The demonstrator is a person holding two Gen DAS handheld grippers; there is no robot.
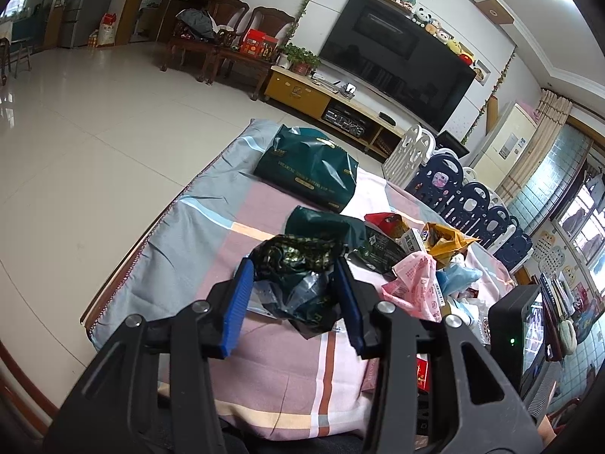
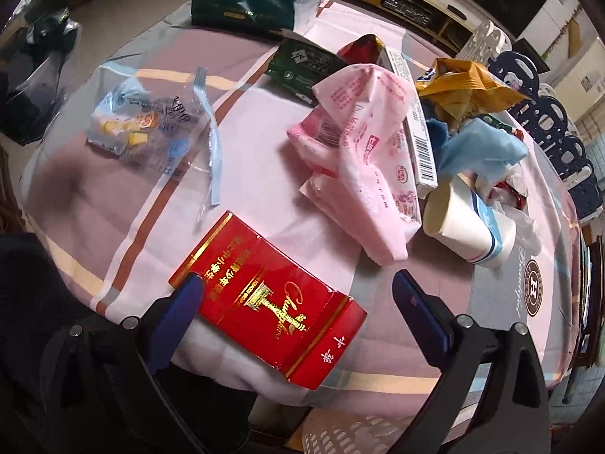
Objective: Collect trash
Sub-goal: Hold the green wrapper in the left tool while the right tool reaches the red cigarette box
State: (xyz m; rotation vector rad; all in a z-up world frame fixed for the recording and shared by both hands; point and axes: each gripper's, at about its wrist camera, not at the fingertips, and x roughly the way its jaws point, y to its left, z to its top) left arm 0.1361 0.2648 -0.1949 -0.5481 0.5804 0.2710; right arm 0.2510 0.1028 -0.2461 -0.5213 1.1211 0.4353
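Note:
In the left wrist view my left gripper is shut on a crumpled dark plastic bag with a gold pattern, held just above the table. In the right wrist view my right gripper points steeply down with its jaws wide. A red cigarette box lies flat between them at the table's near edge. The left fingertip is at the box's edge and the right one stands well clear of it. More trash lies beyond: a pink wrapper, a tipped paper cup and a clear bag with yellow bits.
The table wears a pink and grey checked cloth. A large dark green shopping bag lies at its far end. A green packet, a yellow wrapper and blue plastic are piled at the right. A white basket stands below the near edge.

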